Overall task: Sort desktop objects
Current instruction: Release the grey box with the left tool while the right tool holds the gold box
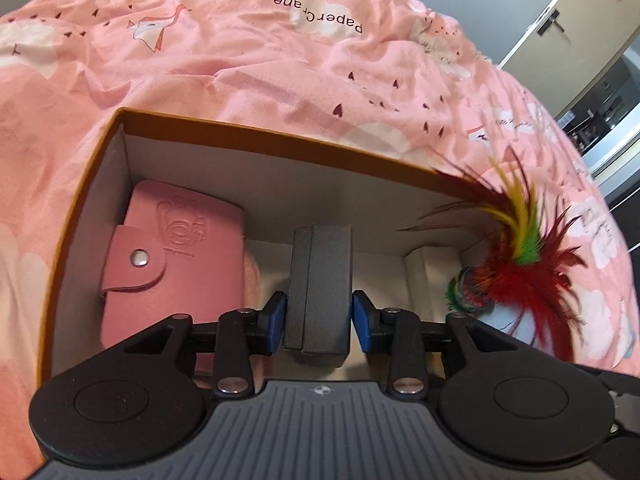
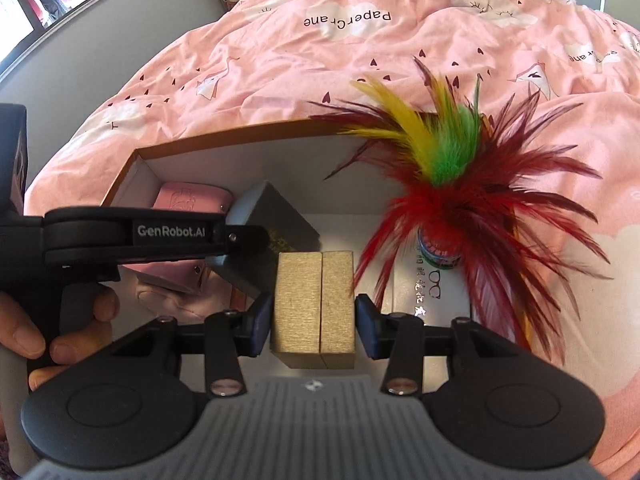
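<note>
Both small boxes are at the placing step of the sorting, judged from how they lie inside the open cardboard box [image 1: 120,136], which rests on a bed under a pink quilt [image 1: 280,60].

In the left wrist view, the left claw [image 1: 318,316] is lowered into the cardboard box with a dark grey box [image 1: 320,280] between its blue pads [image 1: 276,316]. A narrow gap shows on the right side and the left pad seems just clear too, so the jaws are taken as released and no longer pressing. The dark grey box stands near the middle of the cardboard box, with a pink snap wallet [image 1: 176,256] lying toward its left wall.

In the right wrist view, the right claw [image 2: 314,328] is held tilted down over the cardboard box, with a gold box [image 2: 314,304] between its pads; the left pad touches it, while a sliver of space shows at the right, so it cannot be told whether the grip is firm. A feather shuttlecock [image 2: 460,200] leans by the cardboard box's right wall.

A hand [image 2: 36,328] is wrapped around the left tool's handle.

Next, the left claw should be lifted straight out without tipping its box, and the gold box set down beside it.
</note>
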Demonstrator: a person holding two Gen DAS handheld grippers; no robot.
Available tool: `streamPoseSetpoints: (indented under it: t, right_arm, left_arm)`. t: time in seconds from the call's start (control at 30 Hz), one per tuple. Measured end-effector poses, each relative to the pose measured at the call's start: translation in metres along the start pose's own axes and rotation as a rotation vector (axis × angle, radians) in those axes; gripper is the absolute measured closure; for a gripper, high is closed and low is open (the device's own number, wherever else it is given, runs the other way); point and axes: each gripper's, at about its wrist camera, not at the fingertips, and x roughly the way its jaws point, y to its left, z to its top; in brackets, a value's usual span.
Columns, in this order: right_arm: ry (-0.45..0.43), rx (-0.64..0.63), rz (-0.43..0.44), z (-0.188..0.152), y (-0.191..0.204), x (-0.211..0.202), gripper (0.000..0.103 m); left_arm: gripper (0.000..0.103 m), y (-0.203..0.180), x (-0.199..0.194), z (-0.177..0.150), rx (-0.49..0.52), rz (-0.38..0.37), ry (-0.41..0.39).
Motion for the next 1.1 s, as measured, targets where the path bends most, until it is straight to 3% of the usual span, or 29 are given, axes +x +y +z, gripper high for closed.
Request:
streamPoseSetpoints:
  t: [0.3,0.37,0.43,0.5,0.6,0.77,0.93,1.1]
  right_arm:
    - [0.005,-0.001,0.008,-0.002,0.002,0.001,0.056]
    - [0.004,-0.002,0.007,-0.002,0.002,0.0,0.056]
    - [0.006,-0.001,0.006,-0.003,0.002,0.0,0.056]
    - [0.012,0.001,0.006,-0.003,0.001,0.001,0.056]
    - [0.028,0.016,0.011,-0.004,-0.002,0.004,0.056]
    - [0.047,0.015,0.019,-0.007,-0.005,0.006,0.056]
    - [0.068,0.009,0.01,-0.004,-0.004,0.011,0.056]
    - [0.074,0.003,0.0,0.002,-0.002,0.014,0.056]
  left_arm:
    - [0.053,-0.015,-0.009,-0.008,0.138,0.108,-0.016]
    - [0.046,-0.022,-0.012,-0.012,0.183,0.14,-0.032]
    - [0.046,-0.028,-0.016,-0.015,0.218,0.172,-0.047]
    - [0.048,-0.03,-0.019,-0.016,0.239,0.154,-0.053]
    - [0.066,-0.026,-0.013,-0.013,0.217,0.134,-0.011]
    - [0.07,-0.015,-0.001,-0.009,0.17,0.091,0.008]
    - [0.071,-0.012,0.004,-0.006,0.166,0.134,-0.006]
    - [0.071,-0.004,-0.008,-0.003,0.135,0.094,-0.026]
